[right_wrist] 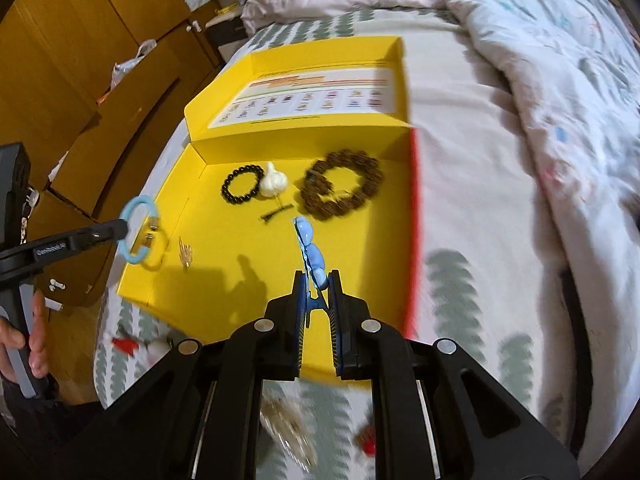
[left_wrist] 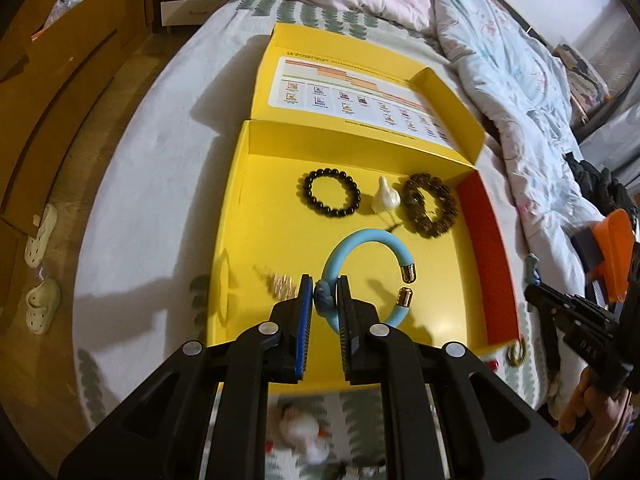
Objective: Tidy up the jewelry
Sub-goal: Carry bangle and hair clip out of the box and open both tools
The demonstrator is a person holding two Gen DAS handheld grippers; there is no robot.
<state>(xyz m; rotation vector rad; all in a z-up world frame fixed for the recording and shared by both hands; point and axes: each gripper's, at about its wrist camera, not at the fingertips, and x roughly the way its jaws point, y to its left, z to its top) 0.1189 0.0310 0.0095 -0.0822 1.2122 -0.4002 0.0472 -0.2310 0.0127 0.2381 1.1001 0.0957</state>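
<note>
Two jaws pinch: left gripper [left_wrist: 323, 294] grips blue bangle [left_wrist: 362, 240], right gripper [right_wrist: 318, 290] blue charm [right_wrist: 310, 250].

Each camera sits just behind its own tool and looks steeply down along the two fingers at the open yellow box [left_wrist: 240, 184] on the bed [left_wrist: 152, 184]. The left view faces the box nearly square from its near edge. The right view looks from closer to the box's right side [right_wrist: 412, 216]. Both share the box floor, the lid and the bedding beyond.
</note>
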